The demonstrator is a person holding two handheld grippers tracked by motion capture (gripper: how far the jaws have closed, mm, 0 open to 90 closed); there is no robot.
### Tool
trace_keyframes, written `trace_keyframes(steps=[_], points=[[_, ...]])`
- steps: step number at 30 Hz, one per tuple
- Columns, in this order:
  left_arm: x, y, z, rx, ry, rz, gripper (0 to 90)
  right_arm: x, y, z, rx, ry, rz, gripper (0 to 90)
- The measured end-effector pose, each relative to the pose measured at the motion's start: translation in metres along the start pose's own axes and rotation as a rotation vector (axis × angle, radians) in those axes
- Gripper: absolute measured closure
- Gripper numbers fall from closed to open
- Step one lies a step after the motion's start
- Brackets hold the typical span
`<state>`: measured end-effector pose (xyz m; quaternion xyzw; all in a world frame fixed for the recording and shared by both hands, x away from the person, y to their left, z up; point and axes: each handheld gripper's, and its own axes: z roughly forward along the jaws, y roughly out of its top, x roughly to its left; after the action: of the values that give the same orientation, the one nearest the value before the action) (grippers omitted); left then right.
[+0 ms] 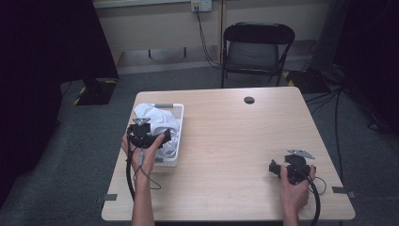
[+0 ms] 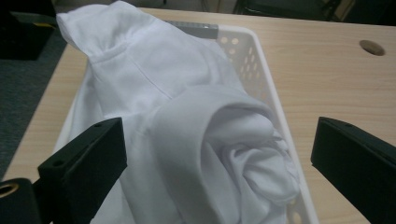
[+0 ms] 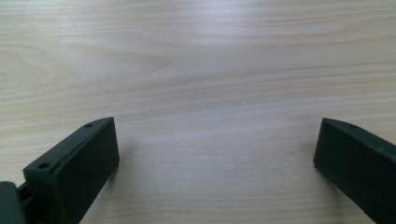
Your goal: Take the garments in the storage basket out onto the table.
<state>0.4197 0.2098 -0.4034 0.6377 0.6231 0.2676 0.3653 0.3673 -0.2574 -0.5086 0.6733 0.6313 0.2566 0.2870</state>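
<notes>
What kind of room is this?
Probably a lab or test room, not a home: a bare wooden table on grey carpet, a folding chair, black curtains and cables on the floor.

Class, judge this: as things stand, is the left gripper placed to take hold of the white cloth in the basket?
Probably yes: the left gripper hangs open just over the white cloth, nothing lying between them.

Light wood table (image 1: 226,141) with a round cable hole (image 1: 249,100) near its far edge. White perforated basket (image 1: 175,141) sits at its left side, holding white cloth (image 1: 155,120).
</notes>
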Motion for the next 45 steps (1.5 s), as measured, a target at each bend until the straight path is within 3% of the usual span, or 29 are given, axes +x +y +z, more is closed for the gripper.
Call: trace_keyframes(steps=[2,6,8,11,15,18,24,31,37,45], points=[[0.0,0.002,0.003,0.02,-0.012,-0.002,3.2,0.0,0.0,0.0,0.0,0.0,0.0,0.0],[-0.002,0.009,0.015,0.052,0.029,0.039,1.7,0.0,0.0,0.0,0.0,0.0,0.0,0.0],[0.0,0.009,0.019,0.059,0.017,0.014,3.7,0.0,0.0,0.0,0.0,0.0,0.0,0.0],[-0.001,0.008,0.026,0.088,0.013,0.033,3.0,0.0,0.0,0.0,0.0,0.0,0.0,0.0],[-0.001,0.007,0.032,0.105,0.014,0.027,2.8,0.0,0.0,0.0,0.0,0.0,0.0,0.0],[0.0,0.008,0.038,0.118,0.011,-0.01,3.3,0.0,0.0,0.0,0.0,0.0,0.0,0.0],[0.004,0.004,0.053,0.193,0.049,-0.005,1.8,0.0,0.0,0.0,0.0,0.002,-0.002,0.0],[0.005,0.001,0.061,0.226,0.048,-0.004,0.8,0.0,0.0,0.0,0.0,0.003,-0.004,0.0],[0.007,-0.003,0.067,0.205,0.053,-0.018,0.3,0.0,0.0,0.0,0.0,0.005,-0.005,0.0],[0.008,-0.005,0.071,0.25,0.055,-0.022,0.6,0.0,0.0,0.0,0.0,0.005,-0.005,0.0]])
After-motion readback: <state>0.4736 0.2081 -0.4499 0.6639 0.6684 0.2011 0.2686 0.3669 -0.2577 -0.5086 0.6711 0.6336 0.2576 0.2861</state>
